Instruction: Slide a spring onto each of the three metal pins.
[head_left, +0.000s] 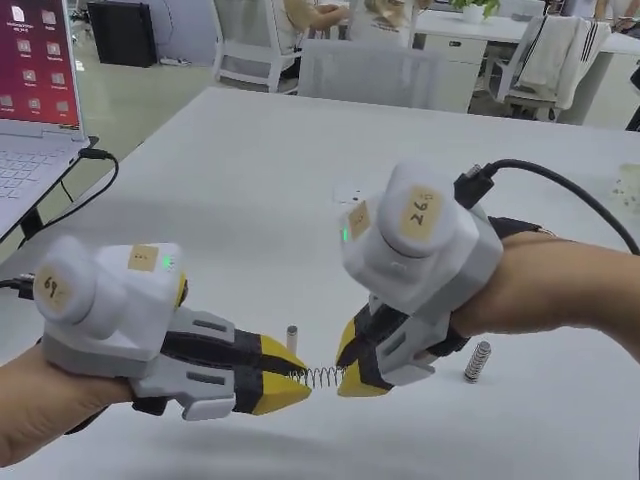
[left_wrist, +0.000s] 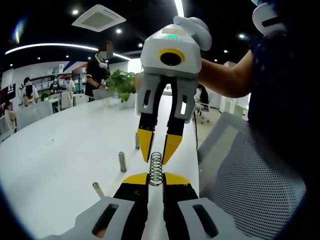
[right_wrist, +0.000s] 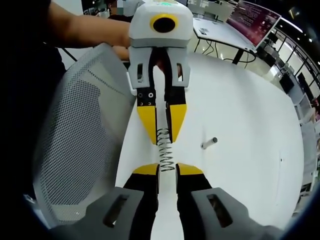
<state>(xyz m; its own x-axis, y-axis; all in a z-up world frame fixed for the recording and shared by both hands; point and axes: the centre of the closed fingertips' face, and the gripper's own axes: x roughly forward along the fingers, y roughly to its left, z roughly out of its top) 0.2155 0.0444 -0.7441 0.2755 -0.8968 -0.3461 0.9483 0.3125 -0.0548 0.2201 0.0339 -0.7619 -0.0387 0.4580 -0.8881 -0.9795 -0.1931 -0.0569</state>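
Observation:
A small steel spring (head_left: 318, 376) hangs level above the white table, stretched between both grippers. My left gripper (head_left: 303, 380) pinches its left end and my right gripper (head_left: 343, 378) pinches its right end. In the left gripper view the spring (left_wrist: 156, 169) rises from my own yellow tips (left_wrist: 156, 179) up to the right gripper (left_wrist: 159, 152). In the right gripper view the spring (right_wrist: 165, 150) runs from my own tips (right_wrist: 167, 170) to the left gripper (right_wrist: 161, 131). A bare metal pin (head_left: 292, 337) stands just behind the spring. A second spring (head_left: 478, 362) stands upright to the right.
An open laptop (head_left: 35, 90) with a black cable (head_left: 85, 190) sits at the table's far left. A grey mesh chair back (left_wrist: 250, 170) is close by the table edge. Two upright springs (left_wrist: 122, 161) and a pin (left_wrist: 98, 189) stand on the table.

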